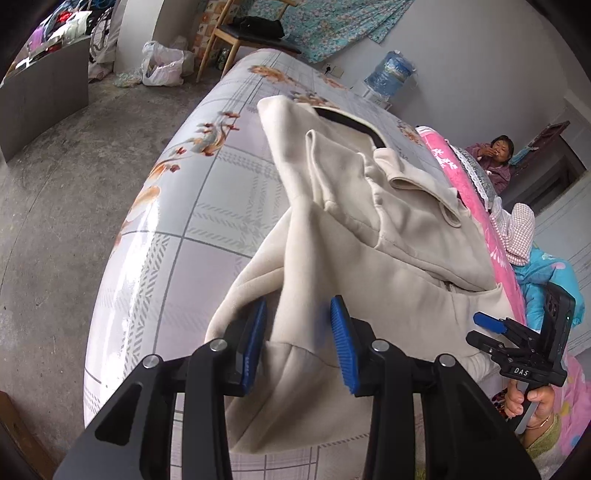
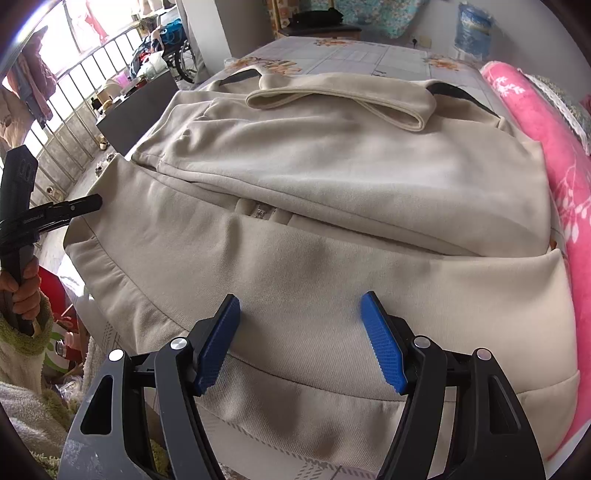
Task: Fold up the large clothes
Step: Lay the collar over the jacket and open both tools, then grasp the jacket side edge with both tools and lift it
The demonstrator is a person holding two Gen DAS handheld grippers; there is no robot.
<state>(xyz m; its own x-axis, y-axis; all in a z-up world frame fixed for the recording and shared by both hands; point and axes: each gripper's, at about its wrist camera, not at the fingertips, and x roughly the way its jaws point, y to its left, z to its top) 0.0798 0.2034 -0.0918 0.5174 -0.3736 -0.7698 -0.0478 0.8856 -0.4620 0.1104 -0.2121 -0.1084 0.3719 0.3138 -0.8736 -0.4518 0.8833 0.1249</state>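
Observation:
A large cream hooded jacket (image 1: 369, 266) lies on a bed with a glossy floral plaid cover (image 1: 192, 206), sleeves folded in over the body. My left gripper (image 1: 299, 343) is open, its blue pads on either side of a raised fold at the jacket's left hem corner, not closed on it. In the right wrist view the jacket (image 2: 332, 221) fills the frame. My right gripper (image 2: 301, 339) is open, just above the hem band, holding nothing. The right gripper also shows in the left wrist view (image 1: 491, 325); the left gripper shows at the left edge of the right wrist view (image 2: 85, 203).
A pink blanket (image 2: 546, 155) lies along the jacket's right side. A seated person (image 1: 496, 155) is beyond the bed. A wooden chair (image 1: 251, 33), plastic bags (image 1: 162, 62) and a water jug (image 1: 389, 74) stand past the far end. Concrete floor (image 1: 74, 184) lies left.

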